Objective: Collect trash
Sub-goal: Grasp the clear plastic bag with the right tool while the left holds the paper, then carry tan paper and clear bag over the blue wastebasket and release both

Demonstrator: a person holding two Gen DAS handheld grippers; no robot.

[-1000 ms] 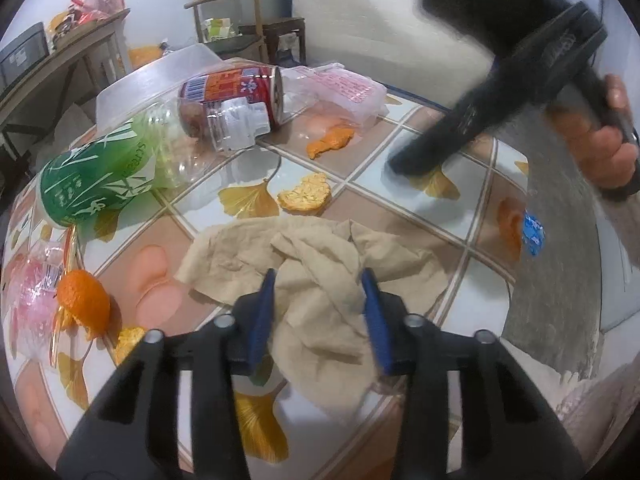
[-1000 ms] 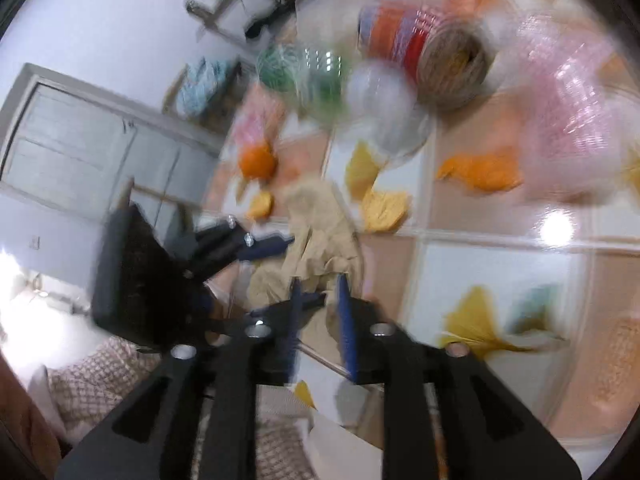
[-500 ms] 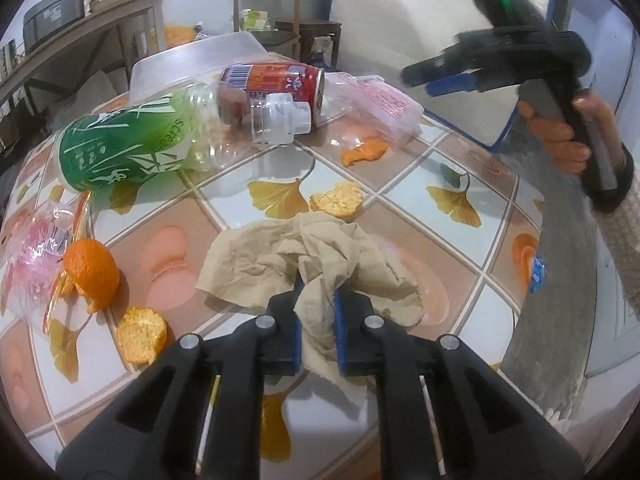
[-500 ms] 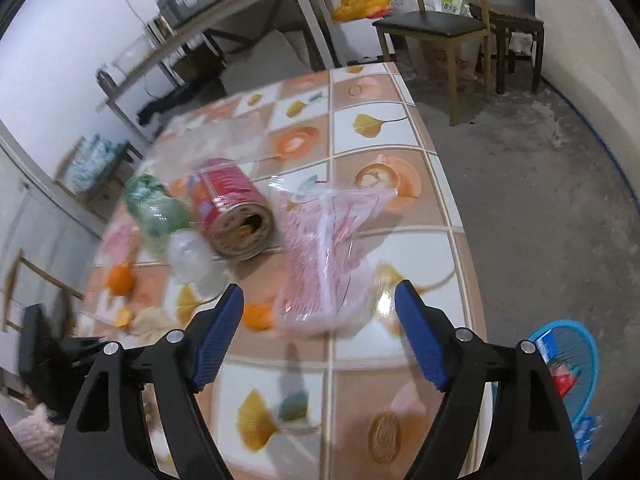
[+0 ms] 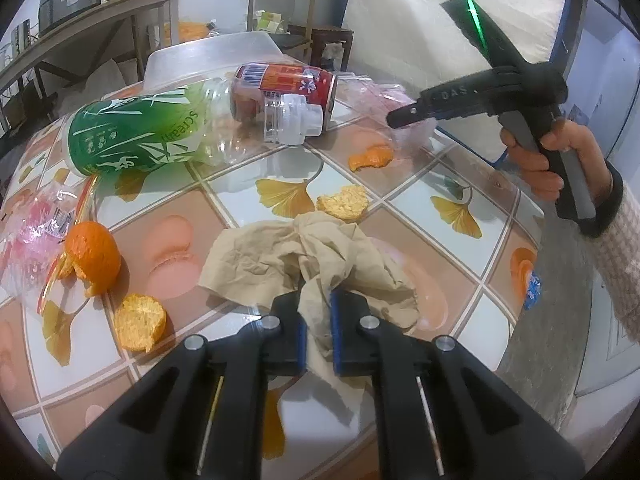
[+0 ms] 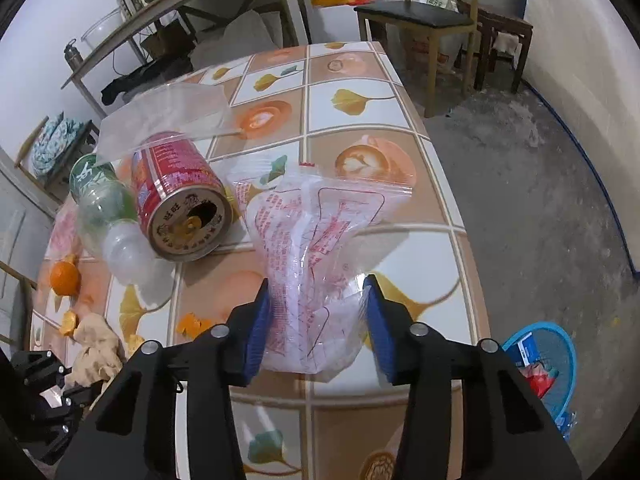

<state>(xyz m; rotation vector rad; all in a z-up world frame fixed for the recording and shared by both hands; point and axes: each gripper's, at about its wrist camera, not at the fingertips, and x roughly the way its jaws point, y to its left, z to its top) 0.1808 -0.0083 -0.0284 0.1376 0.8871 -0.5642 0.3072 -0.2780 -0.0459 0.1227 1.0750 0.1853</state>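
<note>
Pinching the crumpled brown napkin (image 5: 308, 256), the left gripper (image 5: 318, 328) is gripping; the right gripper (image 6: 316, 320), jaws closing, is straddling the plastic bag (image 6: 316, 240); next, carrying both to the blue basket (image 6: 560, 364) at four o'clock.

A plain home room. A wooden chair with a black seat (image 6: 416, 14) stands on bare concrete floor (image 6: 532, 168). The counter wears a leaf-patterned tile-print cover (image 6: 360, 100).

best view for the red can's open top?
Right wrist: the can lies with its opened top facing the camera, pull-tab hole clear. Left wrist shows only its side label, partly behind the bottle.
</note>
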